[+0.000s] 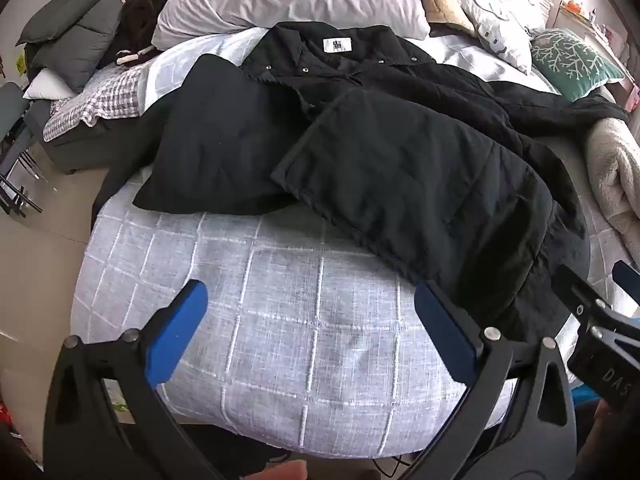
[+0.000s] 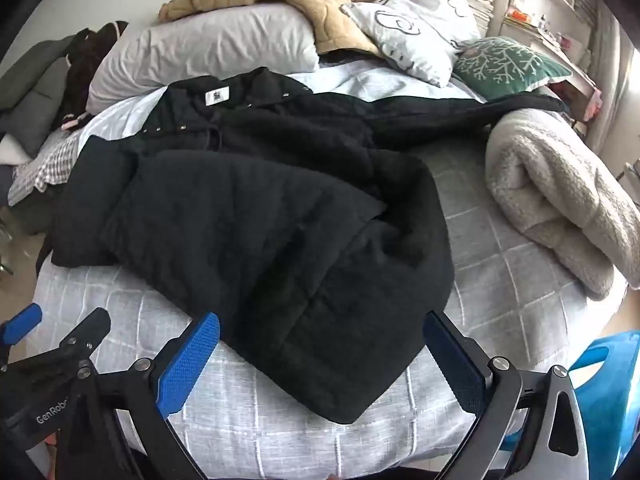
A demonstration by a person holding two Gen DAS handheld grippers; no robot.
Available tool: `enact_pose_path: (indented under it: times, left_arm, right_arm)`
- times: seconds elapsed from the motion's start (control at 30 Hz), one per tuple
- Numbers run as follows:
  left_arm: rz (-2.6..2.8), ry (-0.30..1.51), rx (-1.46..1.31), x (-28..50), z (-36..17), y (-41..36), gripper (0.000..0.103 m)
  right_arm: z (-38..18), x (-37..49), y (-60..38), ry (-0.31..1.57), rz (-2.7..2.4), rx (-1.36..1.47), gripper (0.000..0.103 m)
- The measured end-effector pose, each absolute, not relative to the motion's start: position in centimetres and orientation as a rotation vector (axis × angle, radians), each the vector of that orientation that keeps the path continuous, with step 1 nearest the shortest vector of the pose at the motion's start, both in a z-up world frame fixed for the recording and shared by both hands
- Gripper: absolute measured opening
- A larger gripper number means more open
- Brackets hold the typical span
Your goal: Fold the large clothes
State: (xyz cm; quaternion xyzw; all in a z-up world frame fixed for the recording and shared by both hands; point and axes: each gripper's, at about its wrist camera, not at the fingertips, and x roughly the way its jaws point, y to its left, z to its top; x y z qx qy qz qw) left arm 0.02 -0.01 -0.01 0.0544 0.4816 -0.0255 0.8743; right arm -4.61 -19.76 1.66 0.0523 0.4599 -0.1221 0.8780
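Bedroom, bed (image 1: pixel 304 320) with grey checked cover filling view. Black coat (image 2: pixel 260 220) lying across middle, collar far, one sleeve folded over front, hem corner nearing near edge. Right gripper (image 2: pixel 320 360) hovering over hem, fingers spread, holding nothing. Left gripper (image 1: pixel 312 328) hovering over bare cover, fingers spread. Risks: thick padding slipping from pinch; folded sleeve sliding off; far-right sleeve catching on blanket (image 2: pixel 560 200).
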Motion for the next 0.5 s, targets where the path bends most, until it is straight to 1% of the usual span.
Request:
enact_pose_path:
  times: [0.13,0.23,0.5]
  left_arm:
    - [-0.056,1.009,0.116,0.0,0.0,-0.3,0.103]
    - [-0.062,1.014,0.117,-0.1,0.0,-0.7,0.103]
    - [-0.075,1.007,0.111,-0.2,-0.2,-0.2,0.103]
  right_arm:
    - [1.5,-4.2,-18.2,0.980,-0.267,0.058,0.103]
    - [1.2,-4.5,-19.3,0.963,-0.218,0.110,0.103]
    - [1.5,-4.3,-19.0,0.976,-0.218,0.107,0.103]
